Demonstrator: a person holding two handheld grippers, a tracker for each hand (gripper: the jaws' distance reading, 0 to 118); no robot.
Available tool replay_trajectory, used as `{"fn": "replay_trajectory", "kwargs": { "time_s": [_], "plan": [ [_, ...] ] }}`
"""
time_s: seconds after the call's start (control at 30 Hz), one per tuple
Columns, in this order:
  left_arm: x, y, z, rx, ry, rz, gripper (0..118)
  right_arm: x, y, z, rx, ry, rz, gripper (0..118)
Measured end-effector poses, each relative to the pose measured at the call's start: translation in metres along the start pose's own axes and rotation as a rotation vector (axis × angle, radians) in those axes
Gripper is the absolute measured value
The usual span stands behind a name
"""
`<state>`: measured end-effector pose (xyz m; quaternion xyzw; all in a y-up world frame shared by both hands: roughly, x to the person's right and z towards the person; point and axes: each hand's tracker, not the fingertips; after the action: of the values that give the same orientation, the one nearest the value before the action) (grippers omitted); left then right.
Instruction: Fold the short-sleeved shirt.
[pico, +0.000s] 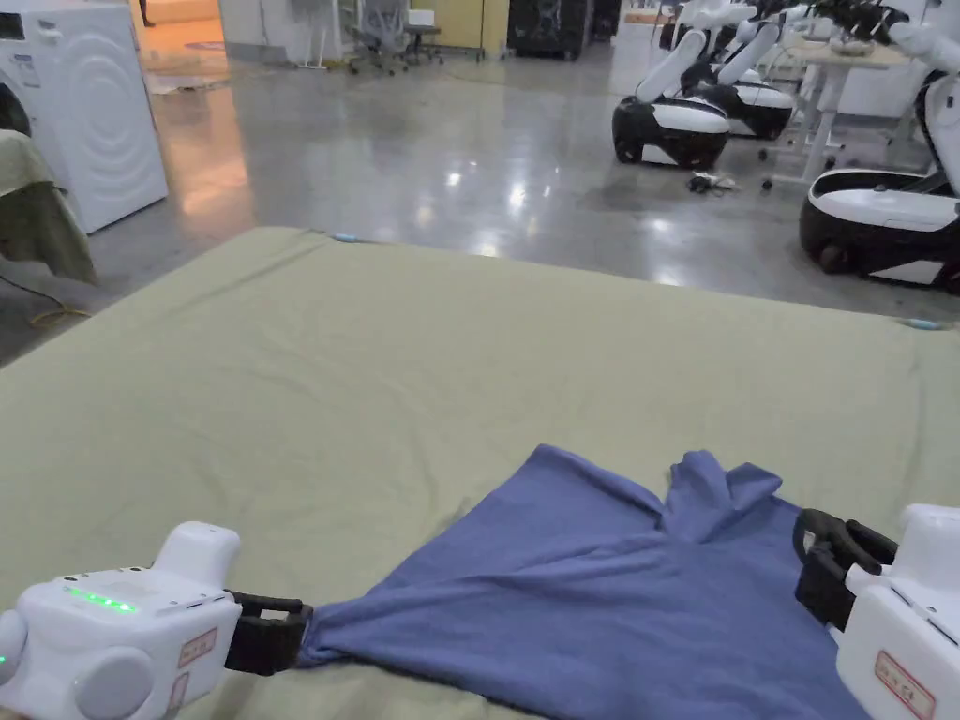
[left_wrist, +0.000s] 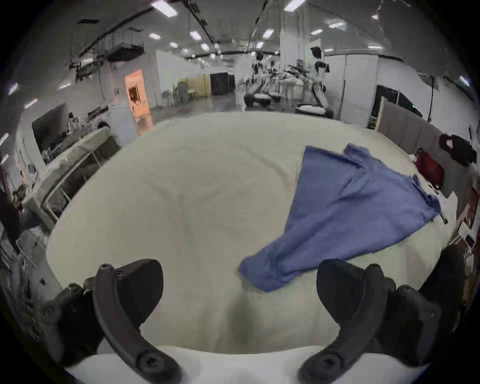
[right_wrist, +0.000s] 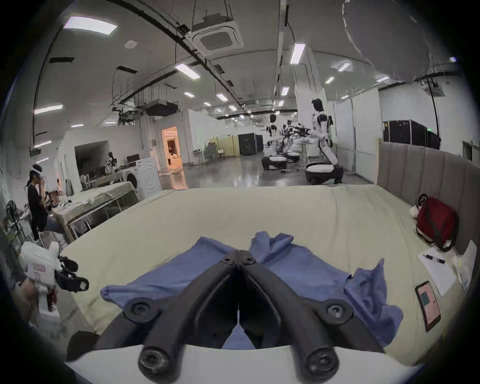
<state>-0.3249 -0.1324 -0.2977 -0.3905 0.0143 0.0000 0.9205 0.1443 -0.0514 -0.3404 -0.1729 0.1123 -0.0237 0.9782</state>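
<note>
On the near part of the pale green bed sheet (pico: 375, 375), one blue short-sleeved shirt (pico: 600, 600) is lying partly spread, its collar end pointing away from the person and one corner stretching toward the left. Two handheld grippers are working at it. In the left gripper view the left gripper (left_wrist: 239, 283) is standing wide open, its two black jaws well apart with bare sheet between them, and the shirt's corner is lying just ahead of the gap; in the head view that corner is reaching up to the jaw tips, and whether they are touching it I cannot tell. In its own view the right gripper (right_wrist: 239, 253) is showing its two jaws meeting at the tips over the blue cloth; whether any fabric is caught between them I cannot tell. Beside the grey headboard (right_wrist: 426, 166), one red bag (right_wrist: 436, 220), one sheet of paper (right_wrist: 439, 270) and one phone (right_wrist: 428, 304) are resting on the bed.
</note>
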Motion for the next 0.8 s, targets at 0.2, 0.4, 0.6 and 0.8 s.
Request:
{"fn": "replay_trajectory", "kwargs": {
  "time_s": [0.2,0.4,0.6,0.8],
  "plan": [
    [0.008,0.009,-0.051,-0.028,-0.03,-0.016,116,-0.004,-0.009,-0.014,-0.055,-0.009,0.033,3],
    [0.015,0.007,-0.093,-0.134,0.012,-0.128,93,0.008,-0.01,-0.023,-0.087,-0.043,0.021,3],
    [0.035,0.005,-0.066,-0.048,-0.064,-0.172,6,0.018,-0.008,-0.026,-0.09,-0.062,0.013,3],
    [0.047,0.014,-0.033,0.024,-0.021,-0.223,4,0.034,-0.003,-0.037,-0.108,-0.063,0.026,3]
  ]
}}
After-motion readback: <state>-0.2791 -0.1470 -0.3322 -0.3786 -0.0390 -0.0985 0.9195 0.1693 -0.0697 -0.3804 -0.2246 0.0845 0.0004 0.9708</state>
